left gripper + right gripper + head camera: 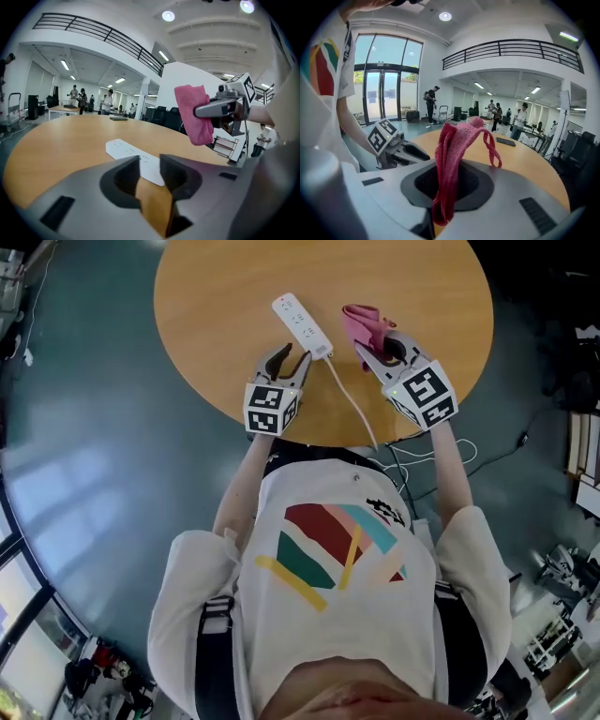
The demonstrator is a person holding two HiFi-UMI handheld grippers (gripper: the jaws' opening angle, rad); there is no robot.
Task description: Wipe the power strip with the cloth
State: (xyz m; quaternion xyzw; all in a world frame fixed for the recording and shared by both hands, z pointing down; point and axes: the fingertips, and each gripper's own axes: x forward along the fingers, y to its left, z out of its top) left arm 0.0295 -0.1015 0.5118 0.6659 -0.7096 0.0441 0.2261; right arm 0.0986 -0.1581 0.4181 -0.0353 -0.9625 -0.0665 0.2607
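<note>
Two jaws of the left gripper stand apart, empty, just short of the power strip lying on the counter, while the right gripper clamps the pink cloth beside the strip.

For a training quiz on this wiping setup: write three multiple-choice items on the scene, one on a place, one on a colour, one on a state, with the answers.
1. Where does the power strip lie?
A) on a shelf
B) on the round table
C) in a box

2. What colour is the cloth?
A) pink
B) blue
C) white

3. How are the left tongs?
A) shut on the cloth
B) shut on the power strip
C) open and empty

Answers:
1 B: the head view shows it flat on the wooden top.
2 A: both gripper views show it pink, clamped in the right tongs.
3 C: their jaws stand apart with nothing gripped between them.
</note>
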